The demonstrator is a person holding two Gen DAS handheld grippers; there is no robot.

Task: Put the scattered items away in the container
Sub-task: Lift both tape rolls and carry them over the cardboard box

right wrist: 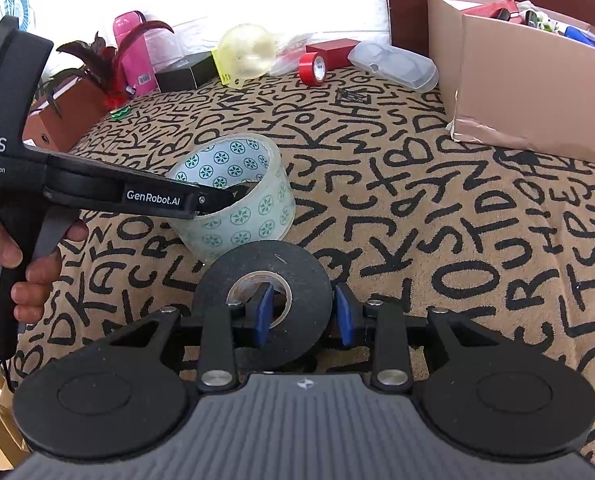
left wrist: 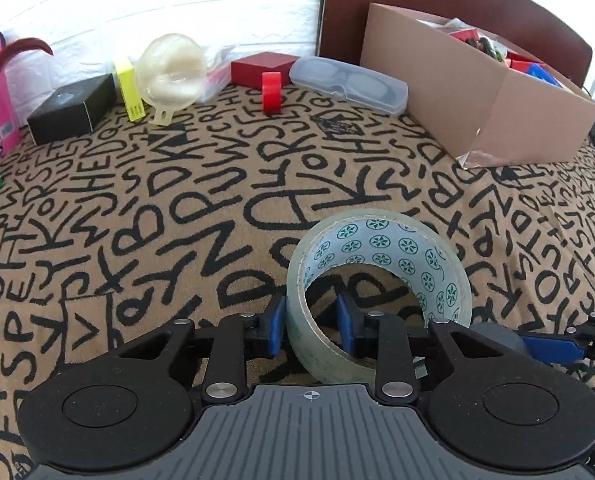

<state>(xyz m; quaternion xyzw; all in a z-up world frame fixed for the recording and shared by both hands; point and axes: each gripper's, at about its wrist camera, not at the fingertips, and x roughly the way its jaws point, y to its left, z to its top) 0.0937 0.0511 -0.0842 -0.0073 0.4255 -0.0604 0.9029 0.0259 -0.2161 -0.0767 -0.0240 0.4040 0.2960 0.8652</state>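
Gripping: left gripper (left wrist: 311, 328) pinches the wall of the clear tape (left wrist: 377, 276), one pad inside the ring, one outside.
Right gripper (right wrist: 303, 316): clenched on the black tape (right wrist: 263, 280), one pad in the core, one at its outer edge.
Tapes: both on the lettered cloth (left wrist: 217, 208), side by side.
Box (left wrist: 477, 96): far right, holding items.
Far edge: red tape (left wrist: 272, 92), glasses case (left wrist: 349, 84).

The cardboard box (right wrist: 537, 80) runs off the right edge, contents indistinct.
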